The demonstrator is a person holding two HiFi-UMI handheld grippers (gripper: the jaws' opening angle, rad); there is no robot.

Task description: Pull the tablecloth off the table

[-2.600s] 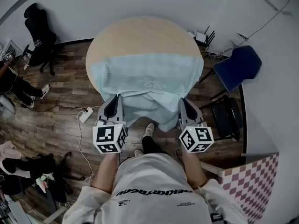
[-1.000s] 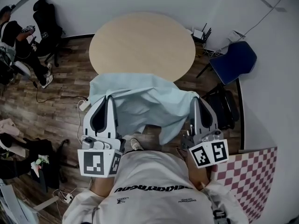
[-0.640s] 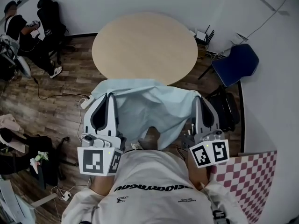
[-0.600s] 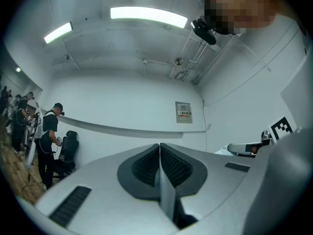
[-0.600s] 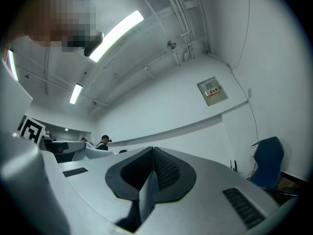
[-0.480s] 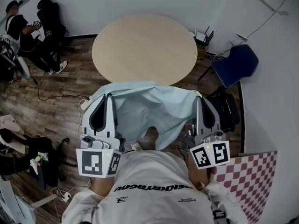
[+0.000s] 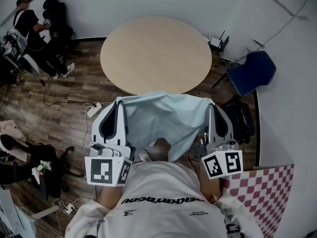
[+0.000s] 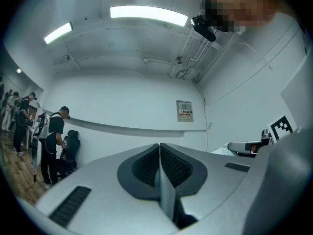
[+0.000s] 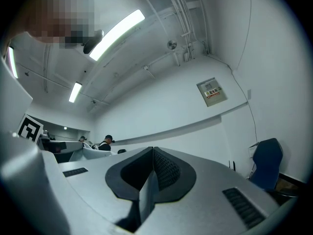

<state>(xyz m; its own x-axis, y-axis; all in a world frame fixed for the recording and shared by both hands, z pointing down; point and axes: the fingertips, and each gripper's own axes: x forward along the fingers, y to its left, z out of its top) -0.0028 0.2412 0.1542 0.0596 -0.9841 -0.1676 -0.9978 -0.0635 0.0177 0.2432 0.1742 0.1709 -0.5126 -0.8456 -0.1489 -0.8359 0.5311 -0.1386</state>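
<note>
Below the head camera: one round table [image 7: 156, 48], one light-blue tablecloth [image 7: 163, 120], two grippers, one blue chair [image 7: 251, 72]. Left gripper [image 7: 119, 103] and right gripper [image 7: 212, 106] are each clenched on an upper corner of the tablecloth, which hangs stretched between them just in front of the table's near edge. Earlier, the tablecloth covered the table's near half; it is now fully off the tabletop.

No readable text: shirt print [image 7: 163, 201] upside down, unclear; wall notice [image 8: 184, 111] too small.
</note>
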